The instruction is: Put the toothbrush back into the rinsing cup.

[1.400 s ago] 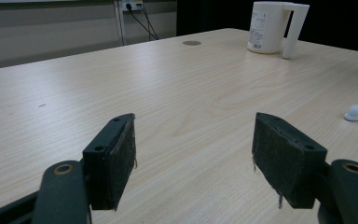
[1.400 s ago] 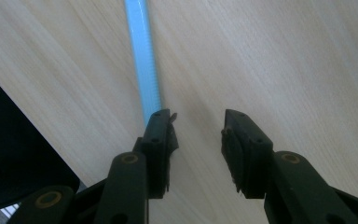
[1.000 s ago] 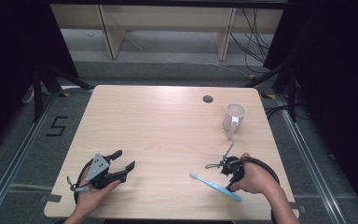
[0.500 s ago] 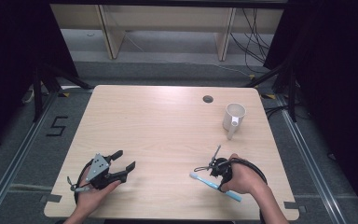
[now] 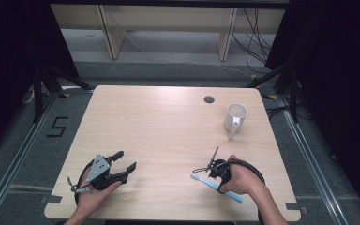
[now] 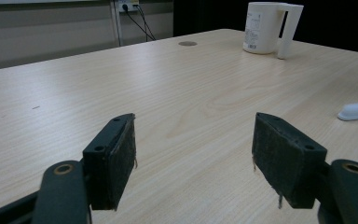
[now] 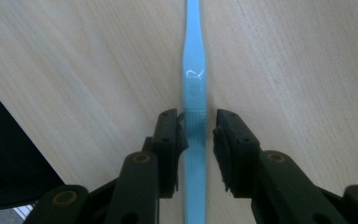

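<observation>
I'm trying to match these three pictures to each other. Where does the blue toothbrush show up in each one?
High view: the toothbrush lies at lower right, under the right gripper.
Left gripper view: its white head pokes in at the right edge.
Right gripper view: its handle runs up the middle, between the closing jaws.
Shared landmark: the white mug, seen in the high and left gripper views.

The high view looks forward and down on the whole tabletop. The left gripper view skims low across it toward the mug, which the high view shares. The right gripper view looks straight down, close on the toothbrush.
</observation>
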`<state>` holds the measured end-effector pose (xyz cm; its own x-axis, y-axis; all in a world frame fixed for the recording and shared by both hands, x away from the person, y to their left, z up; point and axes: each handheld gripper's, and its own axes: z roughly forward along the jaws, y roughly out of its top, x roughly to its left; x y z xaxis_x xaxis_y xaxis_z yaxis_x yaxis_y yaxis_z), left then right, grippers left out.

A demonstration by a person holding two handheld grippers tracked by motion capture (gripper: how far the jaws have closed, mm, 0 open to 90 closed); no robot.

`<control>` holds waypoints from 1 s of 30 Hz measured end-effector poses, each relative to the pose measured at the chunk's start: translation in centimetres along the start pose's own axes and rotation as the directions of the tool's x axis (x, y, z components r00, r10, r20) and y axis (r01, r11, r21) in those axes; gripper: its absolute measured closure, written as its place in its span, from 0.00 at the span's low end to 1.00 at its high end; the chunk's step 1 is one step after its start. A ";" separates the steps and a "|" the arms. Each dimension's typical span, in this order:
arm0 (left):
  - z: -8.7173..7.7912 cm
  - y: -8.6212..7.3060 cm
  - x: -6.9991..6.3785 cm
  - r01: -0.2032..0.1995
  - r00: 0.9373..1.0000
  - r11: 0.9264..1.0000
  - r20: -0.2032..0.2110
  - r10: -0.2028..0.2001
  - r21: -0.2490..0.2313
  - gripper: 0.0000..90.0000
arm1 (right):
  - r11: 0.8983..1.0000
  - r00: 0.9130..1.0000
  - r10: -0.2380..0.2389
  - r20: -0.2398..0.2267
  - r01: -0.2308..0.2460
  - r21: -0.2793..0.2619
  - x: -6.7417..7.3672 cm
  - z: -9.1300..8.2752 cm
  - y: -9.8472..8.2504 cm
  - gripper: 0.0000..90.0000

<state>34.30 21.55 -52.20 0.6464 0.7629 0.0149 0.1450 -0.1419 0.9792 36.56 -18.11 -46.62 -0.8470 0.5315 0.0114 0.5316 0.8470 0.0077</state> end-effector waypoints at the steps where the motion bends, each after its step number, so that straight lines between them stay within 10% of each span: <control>1: 0.0 0.0 0.0 0.000 1.000 1.000 0.000 0.000 0.000 0.34 | 1.000 1.000 0.022 -0.010 -0.022 -0.011 0.2 0.1 0.0 0.78; 17: 0.0 0.0 0.0 -0.005 1.000 1.000 0.003 0.005 -0.001 0.34 | 1.000 0.999 0.003 -0.040 -0.004 -0.012 -0.2 0.9 0.3 0.80; 30: 0.0 0.0 -0.1 -0.013 1.000 1.000 0.005 0.013 0.003 0.34 | 0.999 0.999 0.015 0.031 -0.016 0.032 0.3 0.9 0.8 0.86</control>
<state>34.22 21.50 -52.19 0.6518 0.7579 0.0265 0.1386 -0.1533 0.9784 36.72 -17.24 -47.47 -0.8385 0.5446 -0.0199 0.5449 0.8381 -0.0245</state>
